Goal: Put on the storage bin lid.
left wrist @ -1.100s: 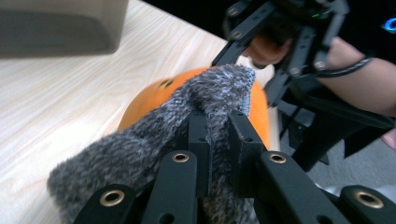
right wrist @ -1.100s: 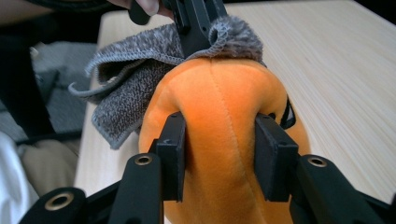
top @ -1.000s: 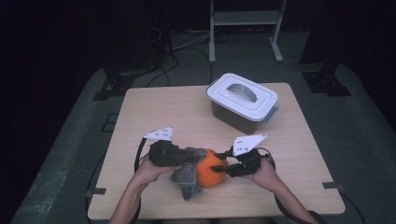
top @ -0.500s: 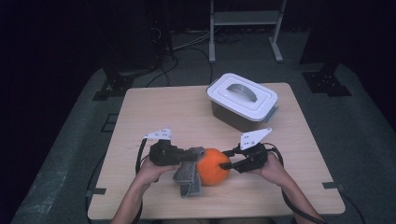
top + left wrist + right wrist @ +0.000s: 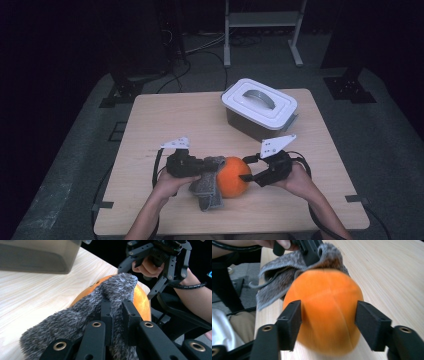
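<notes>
An orange ball sits on the wooden table near its front edge. A grey fuzzy cloth drapes over the ball's left side and trails onto the table. My left gripper is shut on the cloth, pressing it to the ball. My right gripper is at the ball's right side. Its jaws have just been opening and now stand wide on either side of the ball, not pressing on it. The cloth shows behind the ball.
A grey bin with a white lid and handle stands at the back right of the table, close behind the right hand. Its wall shows in the left gripper view. Dark floor, cables and stands surround the table.
The right gripper has spread its jaws off the orange ball and drawn back a little to the right. The left gripper and the cloth have stayed put.
</notes>
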A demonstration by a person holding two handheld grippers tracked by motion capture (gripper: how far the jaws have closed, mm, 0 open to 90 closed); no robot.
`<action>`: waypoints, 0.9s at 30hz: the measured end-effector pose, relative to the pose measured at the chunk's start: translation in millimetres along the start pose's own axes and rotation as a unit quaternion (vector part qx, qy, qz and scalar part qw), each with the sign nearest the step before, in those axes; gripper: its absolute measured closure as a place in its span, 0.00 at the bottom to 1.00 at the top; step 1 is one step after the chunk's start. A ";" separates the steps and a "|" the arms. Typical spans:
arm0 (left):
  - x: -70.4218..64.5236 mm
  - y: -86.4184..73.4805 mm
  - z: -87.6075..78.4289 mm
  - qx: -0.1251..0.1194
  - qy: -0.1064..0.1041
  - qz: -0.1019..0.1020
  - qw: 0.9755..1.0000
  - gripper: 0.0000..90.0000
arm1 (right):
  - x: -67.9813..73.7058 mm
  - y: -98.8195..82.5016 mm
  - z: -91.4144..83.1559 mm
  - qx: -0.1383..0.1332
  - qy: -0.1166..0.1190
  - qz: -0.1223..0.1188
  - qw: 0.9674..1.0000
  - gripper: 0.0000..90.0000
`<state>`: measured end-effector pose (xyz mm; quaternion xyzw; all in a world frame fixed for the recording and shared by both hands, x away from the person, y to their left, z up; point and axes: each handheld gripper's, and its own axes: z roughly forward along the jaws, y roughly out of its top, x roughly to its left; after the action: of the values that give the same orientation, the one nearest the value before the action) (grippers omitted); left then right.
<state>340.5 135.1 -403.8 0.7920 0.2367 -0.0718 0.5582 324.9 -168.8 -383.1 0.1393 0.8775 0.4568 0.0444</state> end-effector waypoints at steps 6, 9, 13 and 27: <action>-9.3 1.3 9.0 0.017 -0.004 0.023 1.000 0.91 | 5.9 4.0 18.6 -0.004 -0.002 0.004 1.000 0.37; -7.3 1.4 6.3 0.016 -0.008 0.017 1.000 0.91 | 8.1 -1.7 26.9 -0.018 0.000 -0.004 1.000 0.54; -10.1 8.7 -3.3 0.016 -0.015 0.029 0.999 0.91 | 7.8 1.5 27.1 -0.044 0.017 -0.008 0.999 0.66; -5.7 6.2 -11.3 0.041 -0.004 0.039 0.998 0.91 | 1.4 -3.8 29.2 -0.046 0.079 -0.027 0.995 0.60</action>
<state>336.6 142.2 -392.3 0.8224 0.2006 -0.0630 0.5287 328.7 -147.4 -403.0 0.0768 0.8599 0.5046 -0.0059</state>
